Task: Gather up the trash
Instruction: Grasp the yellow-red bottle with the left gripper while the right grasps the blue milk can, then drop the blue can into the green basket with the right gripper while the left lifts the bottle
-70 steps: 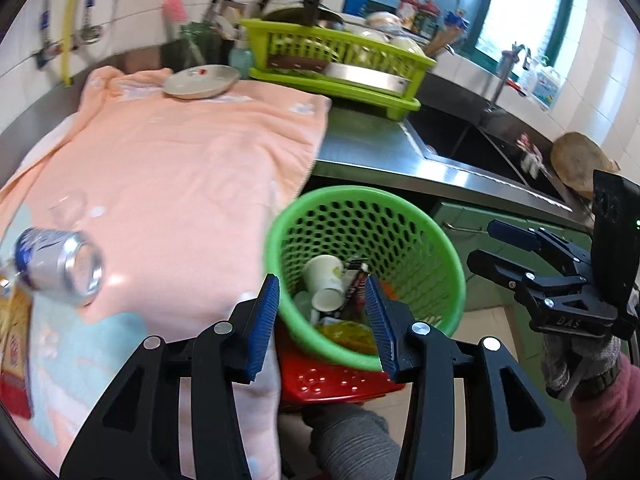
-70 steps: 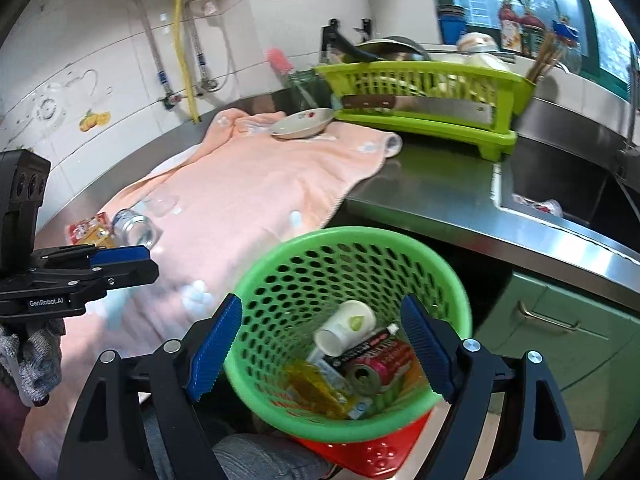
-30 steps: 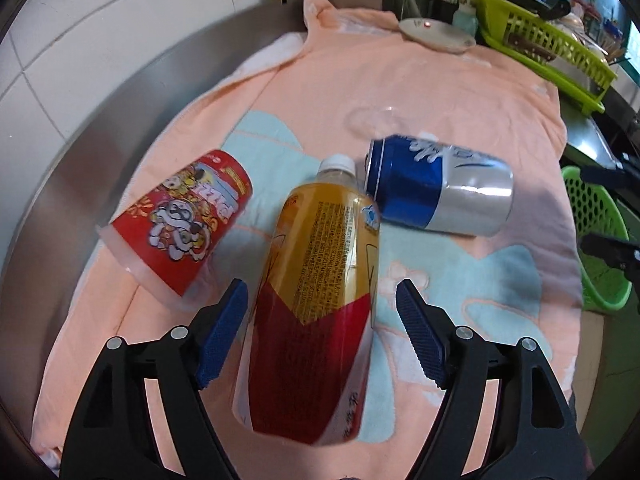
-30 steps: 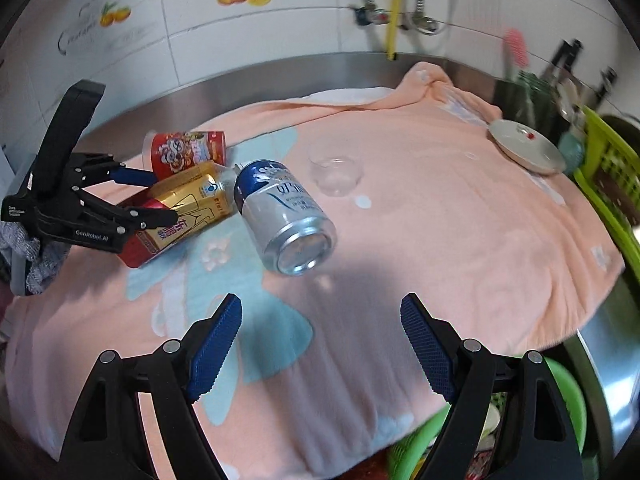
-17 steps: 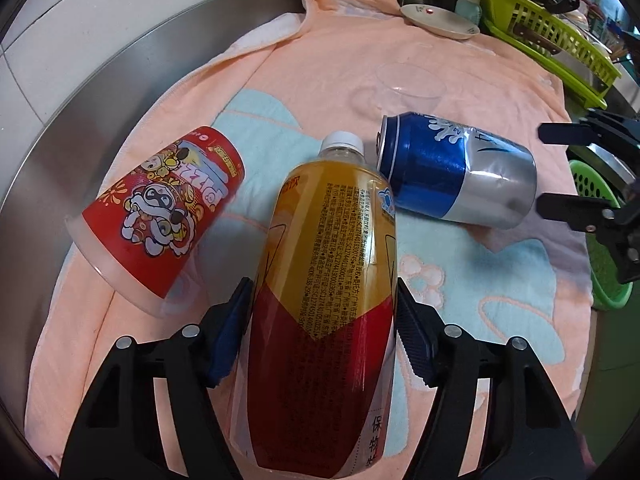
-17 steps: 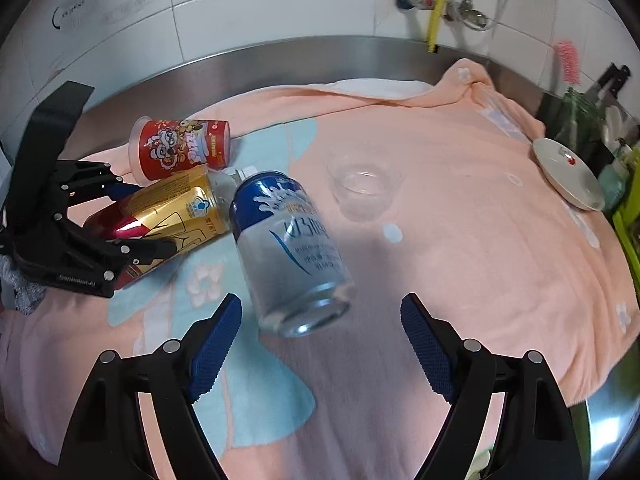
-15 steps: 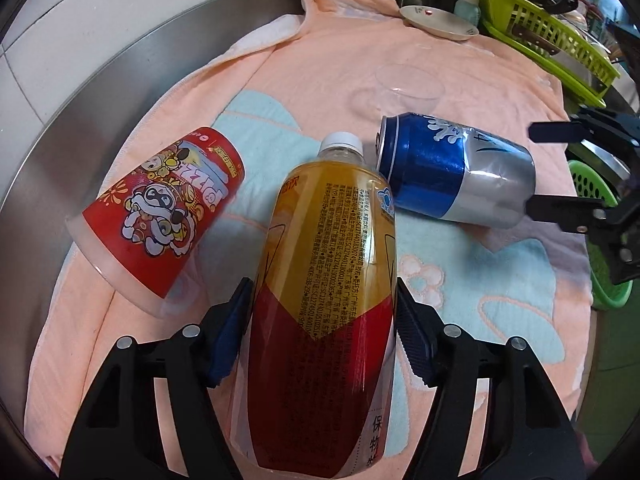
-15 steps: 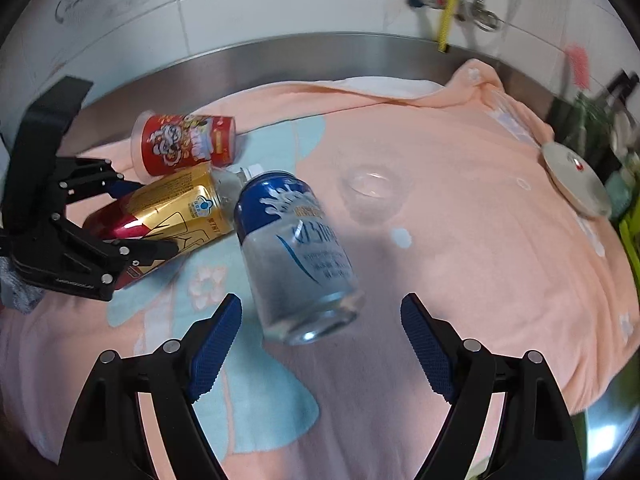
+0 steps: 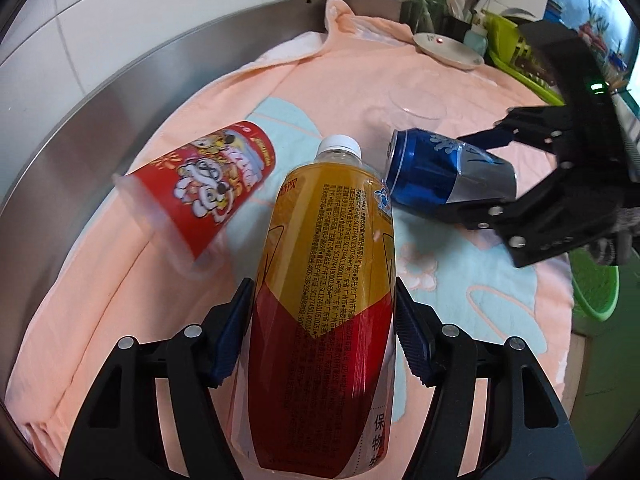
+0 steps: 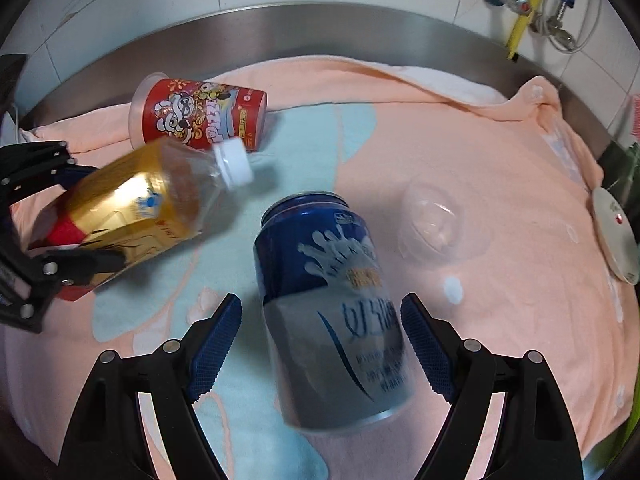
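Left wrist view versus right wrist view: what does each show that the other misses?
Only the left wrist view shows the green basket past the towel's edge, and the left gripper with its pads against the yellow bottle, jaws just closing. Only the right wrist view shows the wall taps and the right gripper open around the blue can. Both show the red cup, clear cup and white dish.

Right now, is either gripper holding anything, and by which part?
The left gripper, jaws just closing, clamps the yellow-and-red plastic drink bottle around its lower body. The right gripper straddles the blue-and-silver can, ungripped.
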The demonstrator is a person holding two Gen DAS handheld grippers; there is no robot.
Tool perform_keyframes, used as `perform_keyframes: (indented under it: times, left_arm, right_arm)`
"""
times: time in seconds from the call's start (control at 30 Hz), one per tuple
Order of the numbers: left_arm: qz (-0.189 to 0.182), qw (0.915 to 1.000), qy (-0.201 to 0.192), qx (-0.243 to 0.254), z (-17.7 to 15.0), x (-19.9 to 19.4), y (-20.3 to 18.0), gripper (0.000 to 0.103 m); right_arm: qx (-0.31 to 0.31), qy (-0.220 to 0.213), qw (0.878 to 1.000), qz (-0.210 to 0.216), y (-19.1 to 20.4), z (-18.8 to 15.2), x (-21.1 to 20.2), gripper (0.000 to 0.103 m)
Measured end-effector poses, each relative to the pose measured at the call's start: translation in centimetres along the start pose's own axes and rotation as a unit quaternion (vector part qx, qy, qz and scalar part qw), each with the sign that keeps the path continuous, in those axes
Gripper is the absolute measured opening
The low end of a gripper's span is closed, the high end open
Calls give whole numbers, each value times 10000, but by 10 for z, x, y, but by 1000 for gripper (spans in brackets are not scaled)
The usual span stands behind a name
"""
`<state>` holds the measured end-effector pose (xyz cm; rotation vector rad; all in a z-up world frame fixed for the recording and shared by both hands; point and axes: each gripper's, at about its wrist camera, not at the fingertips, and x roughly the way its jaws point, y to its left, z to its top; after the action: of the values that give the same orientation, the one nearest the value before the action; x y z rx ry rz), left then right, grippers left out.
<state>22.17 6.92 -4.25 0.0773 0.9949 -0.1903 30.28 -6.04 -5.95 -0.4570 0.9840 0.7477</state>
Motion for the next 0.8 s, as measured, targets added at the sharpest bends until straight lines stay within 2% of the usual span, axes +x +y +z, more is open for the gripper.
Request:
perform_keyframes:
  times: [0.1,0.17,0.43,0.63,0.8]
  left_arm:
    - [-24,9999,-61,-114,-2,-6,3,65]
    - [-27,9998,-93,-155,-4,-9,4,65]
    - [-78,9996,-132,-230,-8,-15,1,65]
    - [-209,9993,-280,-90,-11,-30,-20,65]
    - [-412,9983,-388,112,-9,-40,-50,65]
  right_arm:
    - [-33,50,10000,-16,2,3,6,77]
    - [-9,40,10000,-48,3,4,8,70]
    - [284,-155,9995,-66,6,-11,-10,69]
    - [905,-555,9943,-36,-5,-47,-55,69]
    - [1365,-680,9877,-344,-22,-106,-102,69]
